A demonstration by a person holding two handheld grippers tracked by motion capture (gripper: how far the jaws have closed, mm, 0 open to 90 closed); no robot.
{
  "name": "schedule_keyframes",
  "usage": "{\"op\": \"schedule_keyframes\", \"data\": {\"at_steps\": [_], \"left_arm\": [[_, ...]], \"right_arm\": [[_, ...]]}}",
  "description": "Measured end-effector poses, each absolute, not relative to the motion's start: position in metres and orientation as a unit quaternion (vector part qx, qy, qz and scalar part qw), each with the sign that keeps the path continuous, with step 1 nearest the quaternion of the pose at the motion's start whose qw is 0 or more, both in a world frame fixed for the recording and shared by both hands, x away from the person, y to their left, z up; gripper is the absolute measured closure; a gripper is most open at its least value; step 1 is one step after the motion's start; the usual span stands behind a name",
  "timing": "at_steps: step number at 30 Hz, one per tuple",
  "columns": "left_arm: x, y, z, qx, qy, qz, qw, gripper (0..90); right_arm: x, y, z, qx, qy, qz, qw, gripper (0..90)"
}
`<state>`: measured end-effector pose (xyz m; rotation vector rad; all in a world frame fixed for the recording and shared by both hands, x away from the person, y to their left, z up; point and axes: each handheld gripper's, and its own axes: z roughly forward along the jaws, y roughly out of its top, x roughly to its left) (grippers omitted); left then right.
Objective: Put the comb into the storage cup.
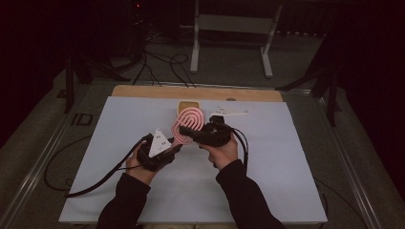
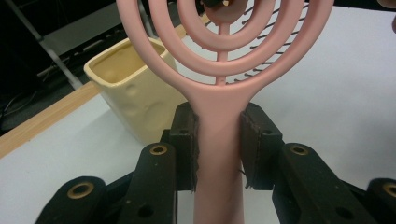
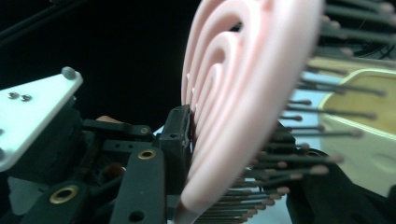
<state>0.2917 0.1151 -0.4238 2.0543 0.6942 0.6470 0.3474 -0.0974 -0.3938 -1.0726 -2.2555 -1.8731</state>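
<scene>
A pink hairbrush with a ringed open head is held above the table between both grippers. My left gripper is shut on its handle; in the left gripper view the pads press both sides of the handle. My right gripper comes from the right and is shut on the head. In the right gripper view, one pad lies on the smooth back of the head and the other jaw sits among the bristles. A cream cup stands just behind the brush.
The white mat covers the table, with a wooden edge at the back. A small white flat item lies right of the cup. Cables trail from both grippers towards the person's forearms.
</scene>
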Motion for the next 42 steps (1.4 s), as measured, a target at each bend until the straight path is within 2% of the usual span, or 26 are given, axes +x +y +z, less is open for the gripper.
{"op": "schedule_keyframes", "data": {"at_steps": [16, 20, 23, 31, 32, 33, 34, 37, 42], "left_arm": [[0.292, 0.115, -0.424, 0.823, 0.274, 0.257, 0.427, 68.9], [0.291, 0.116, -0.424, 0.82, 0.275, 0.259, 0.429, 66.0], [0.289, 0.119, -0.421, 0.814, 0.278, 0.254, 0.443, 60.7], [0.288, 0.129, -0.417, 0.793, 0.299, 0.254, 0.466, 35.8], [0.286, 0.132, -0.416, 0.785, 0.299, 0.256, 0.478, 35.8], [0.285, 0.133, -0.415, 0.783, 0.303, 0.254, 0.48, 22.4], [0.285, 0.134, -0.413, 0.783, 0.305, 0.254, 0.479, 15.4], [0.282, 0.137, -0.412, 0.784, 0.309, 0.256, 0.474, 1.3], [0.269, 0.165, -0.42, 0.755, 0.326, 0.27, 0.501, 0.0]], "right_arm": [[0.347, -0.099, -0.397, -0.359, -0.706, -0.609, 0.025, 63.5], [0.348, -0.099, -0.398, -0.36, -0.706, -0.61, 0.025, 63.5], [0.349, -0.098, -0.399, -0.36, -0.707, -0.608, 0.025, 63.5], [0.35, -0.098, -0.403, -0.364, -0.704, -0.61, 0.023, 63.5], [0.35, -0.098, -0.403, -0.365, -0.703, -0.611, 0.023, 63.6], [0.35, -0.1, -0.403, -0.366, -0.7, -0.613, 0.022, 63.6], [0.35, -0.1, -0.404, -0.368, -0.698, -0.614, 0.023, 63.6], [0.351, -0.103, -0.404, -0.37, -0.695, -0.615, 0.024, 63.6], [0.352, -0.107, -0.403, -0.378, -0.687, -0.62, 0.019, 63.6]]}}
